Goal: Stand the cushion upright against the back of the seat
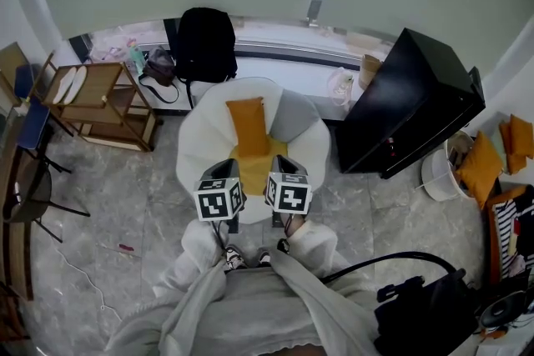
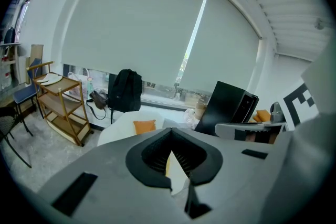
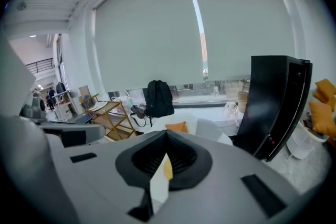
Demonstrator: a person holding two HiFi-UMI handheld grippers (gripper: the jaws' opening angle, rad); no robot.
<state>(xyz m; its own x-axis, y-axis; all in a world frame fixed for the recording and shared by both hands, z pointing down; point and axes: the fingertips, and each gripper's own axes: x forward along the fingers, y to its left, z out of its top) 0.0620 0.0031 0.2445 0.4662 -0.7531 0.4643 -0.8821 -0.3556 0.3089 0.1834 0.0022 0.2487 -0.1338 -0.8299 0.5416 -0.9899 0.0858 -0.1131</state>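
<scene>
An orange cushion [image 1: 249,124] stands upright against the back of the white round seat [image 1: 200,137], with a grey cushion [image 1: 294,116] beside it on the right. A yellow pad [image 1: 254,168] lies on the seat in front of it. My left gripper [image 1: 222,168] and right gripper [image 1: 282,162] hover side by side over the seat's front edge, both shut with nothing held. The left gripper view shows the left gripper [image 2: 170,130] shut, with the orange cushion [image 2: 144,126] beyond its tips. In the right gripper view the right gripper [image 3: 167,132] points at the same orange cushion [image 3: 176,127].
A black backpack [image 1: 206,42] leans on the window ledge behind the seat. A wooden trolley [image 1: 96,96] stands at the left and a black cabinet [image 1: 413,104] close on the right. A white basket [image 1: 434,175] with orange cushions sits far right. A black bag [image 1: 425,304] lies by my feet.
</scene>
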